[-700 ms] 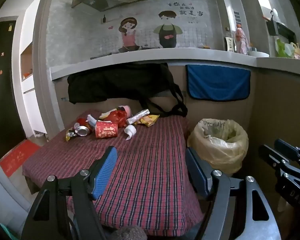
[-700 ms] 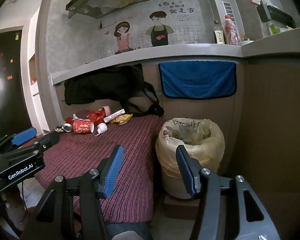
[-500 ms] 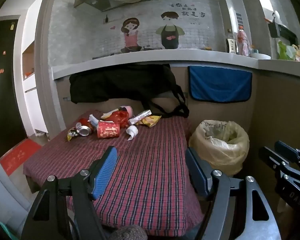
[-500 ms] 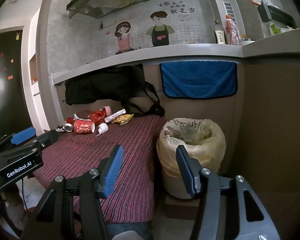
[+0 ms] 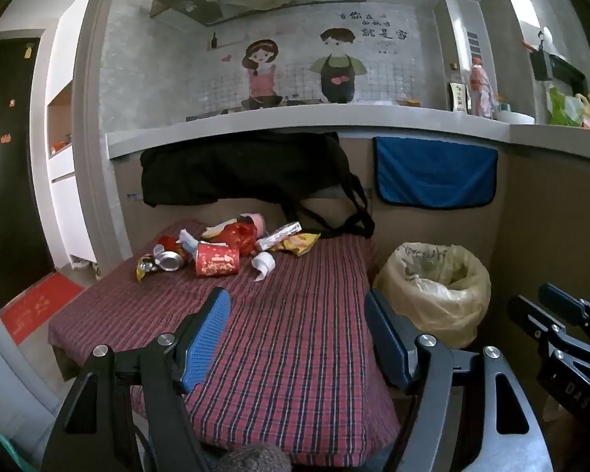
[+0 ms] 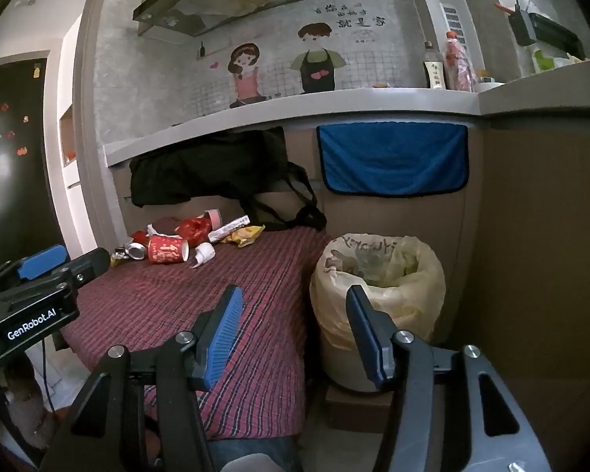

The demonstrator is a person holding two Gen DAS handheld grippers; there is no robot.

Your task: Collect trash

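Note:
Trash lies in a heap at the far end of a table under a red plaid cloth [image 5: 287,338]: a red paper cup [image 5: 217,259] on its side, a crushed can [image 5: 169,261], a curled white scrap [image 5: 263,264], a yellow wrapper [image 5: 301,242] and a red bag [image 5: 240,236]. A bin lined with a yellowish bag [image 5: 436,287] stands right of the table. My left gripper [image 5: 297,314] hovers open over the near cloth, nothing between its blue pads. My right gripper [image 6: 293,306] is open too, empty, between the table edge and the bin [image 6: 377,271]. The cup [image 6: 167,249] lies far ahead.
A black bag [image 5: 240,169] and a blue towel [image 5: 434,173] hang from the grey counter behind the table. Bottles [image 6: 446,65] stand on the counter. A brown wall panel [image 6: 542,236] closes the right side. A red mat [image 5: 35,306] lies on the floor at left.
Both views have shifted slightly, with the scene sliding a little right and down. Both grippers stay open and empty.

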